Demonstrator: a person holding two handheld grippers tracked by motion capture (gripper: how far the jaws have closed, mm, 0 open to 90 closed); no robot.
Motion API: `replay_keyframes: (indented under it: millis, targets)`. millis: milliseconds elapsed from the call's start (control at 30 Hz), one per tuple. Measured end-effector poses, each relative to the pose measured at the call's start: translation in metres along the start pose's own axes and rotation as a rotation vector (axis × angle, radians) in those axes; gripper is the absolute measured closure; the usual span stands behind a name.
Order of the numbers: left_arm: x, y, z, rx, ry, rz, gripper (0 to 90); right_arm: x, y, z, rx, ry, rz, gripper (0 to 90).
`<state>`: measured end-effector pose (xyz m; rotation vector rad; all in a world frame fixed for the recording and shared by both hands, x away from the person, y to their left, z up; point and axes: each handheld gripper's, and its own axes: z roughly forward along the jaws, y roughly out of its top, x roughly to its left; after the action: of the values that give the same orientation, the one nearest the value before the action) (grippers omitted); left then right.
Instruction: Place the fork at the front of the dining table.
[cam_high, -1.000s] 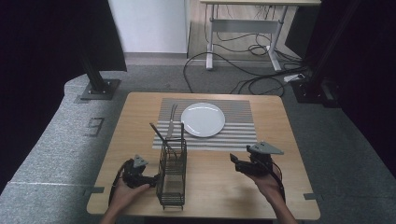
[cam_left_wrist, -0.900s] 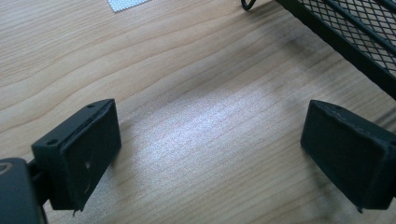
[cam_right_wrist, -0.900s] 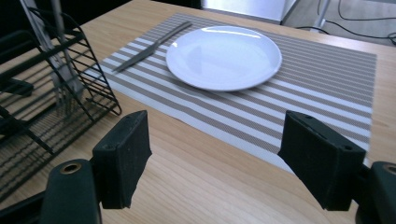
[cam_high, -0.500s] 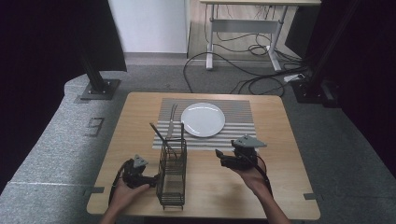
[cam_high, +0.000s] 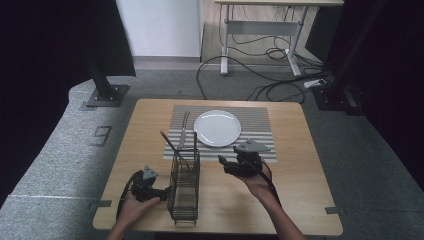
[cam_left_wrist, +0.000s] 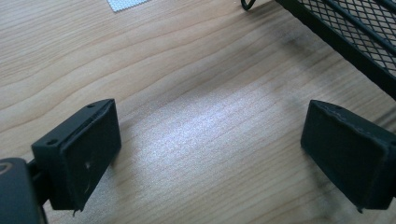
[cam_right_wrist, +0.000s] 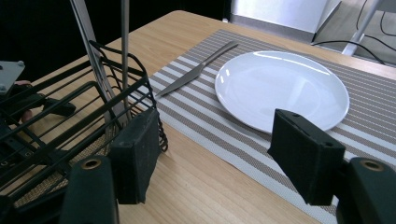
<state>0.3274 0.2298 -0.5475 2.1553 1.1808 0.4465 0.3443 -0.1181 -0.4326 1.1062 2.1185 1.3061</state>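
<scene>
A black wire basket (cam_high: 184, 186) stands on the wooden table near its front edge, with two thin utensils (cam_high: 170, 143) sticking up out of it. My left gripper (cam_high: 161, 192) rests on the table just left of the basket, jaws open over bare wood (cam_left_wrist: 210, 140). The basket's mesh wall (cam_left_wrist: 359, 37) is at the upper right in the left gripper view. My right gripper (cam_high: 223, 163) hovers open just right of the basket, nothing between its jaws (cam_right_wrist: 219, 144). From there the basket (cam_right_wrist: 70, 126) and its upright utensil handles (cam_right_wrist: 124, 46) are close at left.
A white plate (cam_high: 217, 127) lies on a striped placemat (cam_high: 255, 120) at mid-table, with a knife (cam_high: 184, 128) on the mat to its left. In the right gripper view the plate (cam_right_wrist: 280, 88) and knife (cam_right_wrist: 196, 70) are ahead. Cables and a desk stand beyond the table.
My right gripper has moved left and a little away from the front edge, from the table's right side toward the basket. The left gripper and basket have stayed put.
</scene>
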Motion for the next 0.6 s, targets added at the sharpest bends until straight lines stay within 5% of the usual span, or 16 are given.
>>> replay_keyframes:
  millis: [600]
  targets:
    - [0.0, 0.0, 0.0, 0.0, 0.0, 0.001, 4.7, 0.013, 0.014, 0.022, -0.003, 0.042, -0.015, 38.8]
